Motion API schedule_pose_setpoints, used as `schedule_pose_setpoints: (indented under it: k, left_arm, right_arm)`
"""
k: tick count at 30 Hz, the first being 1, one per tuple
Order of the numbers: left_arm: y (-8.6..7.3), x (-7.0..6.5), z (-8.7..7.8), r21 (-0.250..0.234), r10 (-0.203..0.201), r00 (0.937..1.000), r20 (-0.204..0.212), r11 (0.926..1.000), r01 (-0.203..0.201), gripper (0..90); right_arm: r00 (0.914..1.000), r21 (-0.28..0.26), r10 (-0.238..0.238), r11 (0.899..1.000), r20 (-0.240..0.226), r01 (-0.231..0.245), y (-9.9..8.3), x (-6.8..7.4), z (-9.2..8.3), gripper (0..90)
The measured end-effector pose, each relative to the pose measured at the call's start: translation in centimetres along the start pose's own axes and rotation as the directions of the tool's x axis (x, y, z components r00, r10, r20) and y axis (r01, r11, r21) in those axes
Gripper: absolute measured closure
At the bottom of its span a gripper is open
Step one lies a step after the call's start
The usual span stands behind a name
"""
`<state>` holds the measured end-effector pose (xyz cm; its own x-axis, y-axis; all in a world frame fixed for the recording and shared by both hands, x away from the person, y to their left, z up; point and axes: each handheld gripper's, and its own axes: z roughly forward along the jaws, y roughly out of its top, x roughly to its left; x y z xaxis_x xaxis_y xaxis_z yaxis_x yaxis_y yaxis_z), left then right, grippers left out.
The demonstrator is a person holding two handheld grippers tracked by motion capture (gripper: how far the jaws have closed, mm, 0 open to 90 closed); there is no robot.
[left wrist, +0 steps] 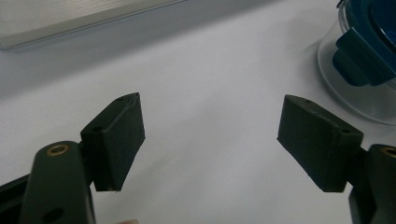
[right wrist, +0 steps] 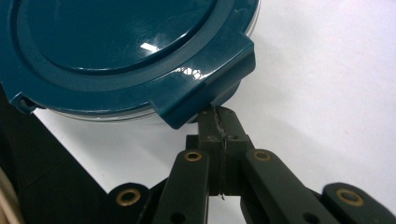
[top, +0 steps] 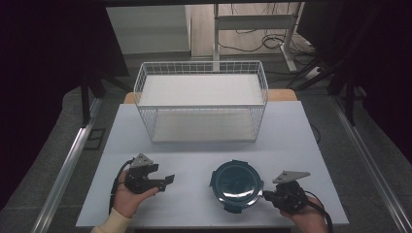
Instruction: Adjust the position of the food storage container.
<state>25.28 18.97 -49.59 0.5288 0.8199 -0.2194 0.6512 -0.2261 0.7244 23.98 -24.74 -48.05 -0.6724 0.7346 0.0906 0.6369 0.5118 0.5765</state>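
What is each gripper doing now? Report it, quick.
Left gripper: open, nothing between its jaws.
Right gripper: shut, its tip under a latch tab of the teal lid; whether it pinches the tab cannot be told.

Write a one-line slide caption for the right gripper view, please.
Shut right gripper meets a clip tab under the teal lid of a round container on the white table.

Right gripper (right wrist: 218, 114) tips tucked under container (right wrist: 121, 56) lid tab, contact hidden. Container cropped at upper right of left gripper view.
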Motion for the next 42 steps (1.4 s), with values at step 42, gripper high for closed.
schedule_pose_setpoints:
  k: [42]
  left_arm:
    - [0.1,0.8,-0.3,-0.017,-0.05,0.9987,-0.004,0.9986,0.05,22.6]
  right_arm:
    - [0.9892,0.023,-0.126,0.992,-0.076,0.128,6.4,3.2,5.4,89.7]
